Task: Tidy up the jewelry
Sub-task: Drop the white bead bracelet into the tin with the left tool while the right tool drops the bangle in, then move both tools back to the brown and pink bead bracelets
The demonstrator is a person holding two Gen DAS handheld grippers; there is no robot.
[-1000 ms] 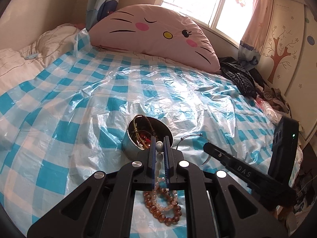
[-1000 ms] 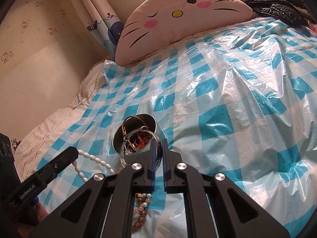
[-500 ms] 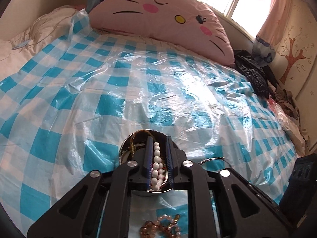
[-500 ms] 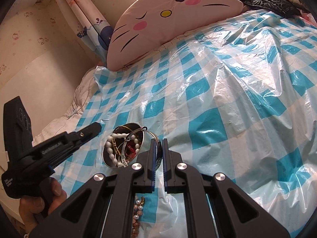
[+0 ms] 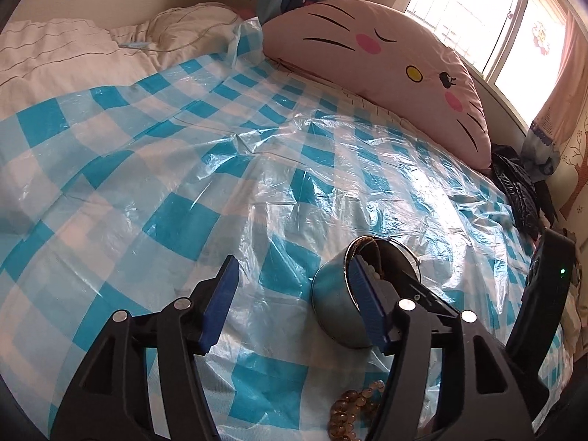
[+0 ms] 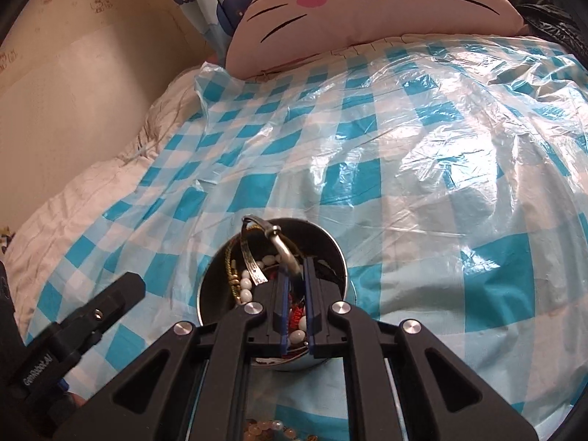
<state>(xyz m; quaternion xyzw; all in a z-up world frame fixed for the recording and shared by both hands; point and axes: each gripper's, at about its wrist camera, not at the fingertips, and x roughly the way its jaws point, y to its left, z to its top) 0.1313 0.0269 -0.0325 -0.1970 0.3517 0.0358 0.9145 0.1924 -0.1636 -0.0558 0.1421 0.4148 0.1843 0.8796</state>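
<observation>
A steel bowl (image 6: 332, 246) full of jewelry stands on the blue checked plastic sheet (image 6: 422, 191). My right gripper (image 6: 296, 270) hangs over the bowl, shut on a silver bangle (image 6: 281, 248) that sticks up between its pads; its jaws are just starting to part. A white bead necklace (image 6: 245, 288) lies inside the bowl. My left gripper (image 5: 294, 286) is opening wide with nothing between its fingers, and its right finger (image 5: 362, 294) overlaps the bowl (image 5: 330, 305). An amber bead bracelet (image 5: 349, 415) lies on the sheet just in front of the bowl.
A pink cat-face pillow (image 5: 386, 58) lies at the head of the bed under the window. A white quilt (image 5: 66, 58) bunches at the left, and a black bag (image 5: 522, 198) sits at the right edge. The sheet is wrinkled and glossy.
My left gripper let the white bead necklace drop into the bowl, opened wide and swung left. My right gripper carried the silver bangle over the bowl.
</observation>
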